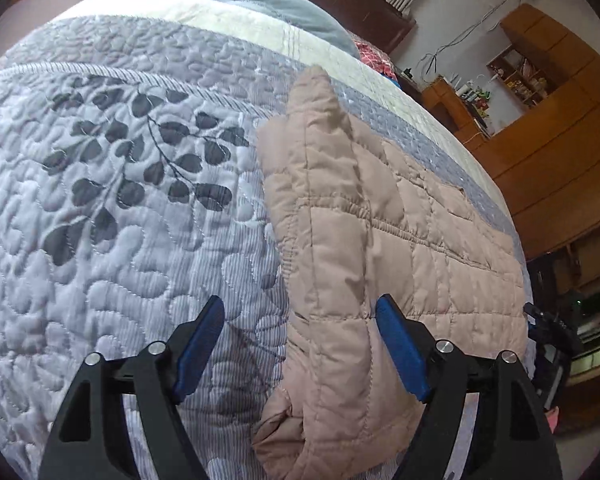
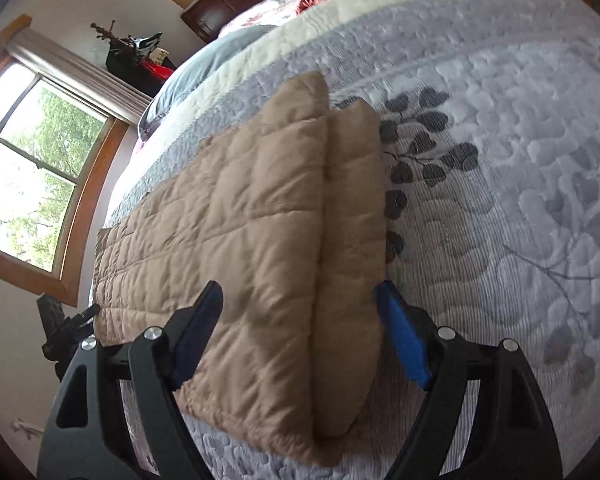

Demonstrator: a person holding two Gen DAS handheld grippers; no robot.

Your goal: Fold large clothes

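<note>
Clearly, the tan quilted jacket (image 1: 380, 240) is lying flat on the quilted bedspread (image 1: 120, 208), toward one side of the bed, and it is already looking narrow and long: one long edge is turned in over the body, with a padded roll, probably a sleeve, running along the fold on the side nearer the leaf print. From the right wrist view that roll (image 2: 352, 216) is sitting on top of the wider panel and reaching almost its whole length.

I am holding my left gripper (image 1: 300, 344) just above the near end of the jacket with its blue pads spread wide, gripping nothing; the folded edge is showing between them. My right gripper (image 2: 298, 328) is doing the same at its own end, spread wide over the roll and the panel beside it, also holding nothing.

So I am judging the lengthwise folds as done and the crosswise fold as still waiting: the garment is not yet a compact bundle. Whether the far side is tucked as neatly I cannot tell.

Beyond the jacket, a grey pillow (image 1: 268, 4) is lying near the headboard.
</note>
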